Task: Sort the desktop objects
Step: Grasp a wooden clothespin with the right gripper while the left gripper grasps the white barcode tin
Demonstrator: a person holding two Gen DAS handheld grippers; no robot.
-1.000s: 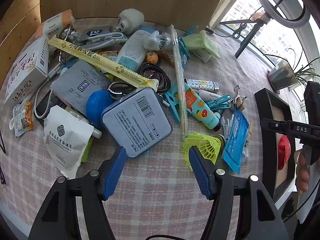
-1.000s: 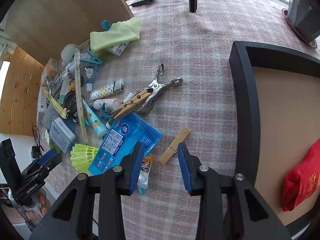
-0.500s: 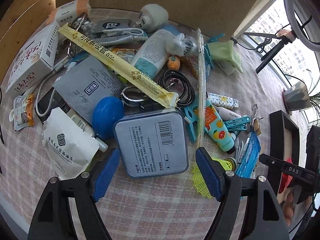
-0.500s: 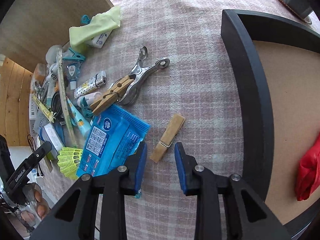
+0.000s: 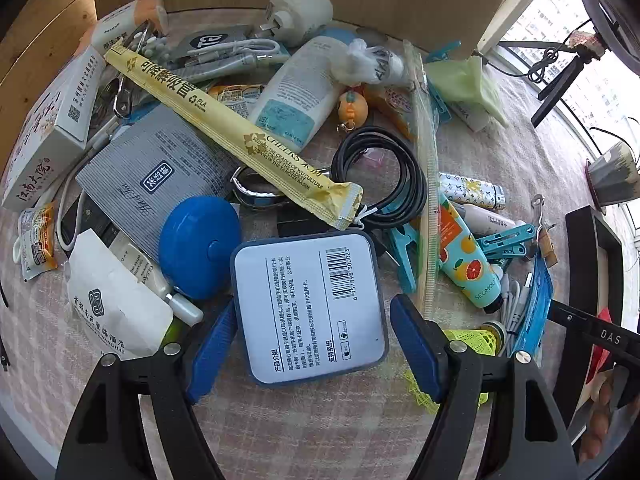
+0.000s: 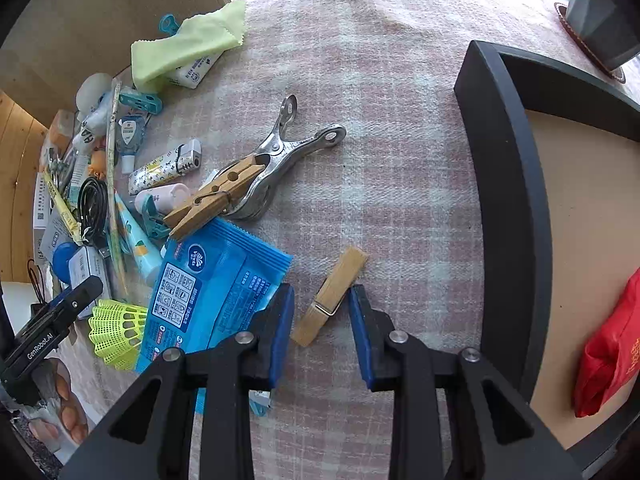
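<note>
The left gripper (image 5: 312,340) points down and forward over the heap, jaws spread wide to either side of the rounded square blue tin with a white printed label and barcode (image 5: 310,306); its left blue pad (image 5: 212,350) lies close against the tin's edge, though contact cannot be told, and the right pad stands just clear; beyond the tin lie a round blue plastic case (image 5: 200,246), a long yellow paper chopstick sleeve (image 5: 236,130) and a coiled black cable (image 5: 386,176). The right gripper (image 6: 320,320) is tilted down at the pink checked tablecloth (image 6: 400,80), jaws narrowed but apart, straddling the small plain wooden clothespin (image 6: 330,296), neither pad clearly touching it; just left lies a blue wet-wipe packet (image 6: 216,288); farther off a steel spring clamp (image 6: 280,160); to the right stands the black-rimmed tray (image 6: 516,208) holding a red pouch (image 6: 608,360).
</note>
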